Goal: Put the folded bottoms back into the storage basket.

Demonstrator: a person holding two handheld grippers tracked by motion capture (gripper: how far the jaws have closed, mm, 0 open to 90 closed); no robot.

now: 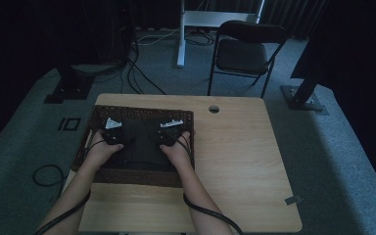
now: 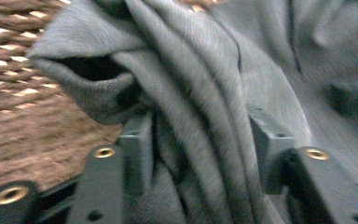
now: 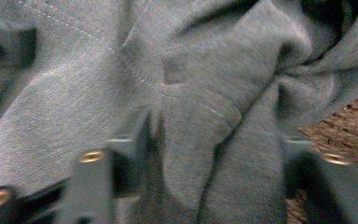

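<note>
A dark grey folded garment (image 1: 144,144) lies in a flat brown woven basket (image 1: 142,110) on the left part of the table. My left gripper (image 1: 113,131) rests at the garment's left edge and my right gripper (image 1: 169,131) at its right edge, both held by hands. In the left gripper view, the left gripper (image 2: 198,135) stands open with loose folds of the grey cloth (image 2: 205,70) between its jaws. In the right gripper view, the right gripper (image 3: 214,140) also stands open, with bunched cloth (image 3: 205,70) between its jaws. Basket weave (image 2: 18,93) shows beside the cloth.
The wooden table (image 1: 235,156) has bare room to the right of the basket, a round cable hole (image 1: 214,108) near its far edge and a small tag (image 1: 293,199) at its front right. A black folding chair (image 1: 245,49) stands beyond the table.
</note>
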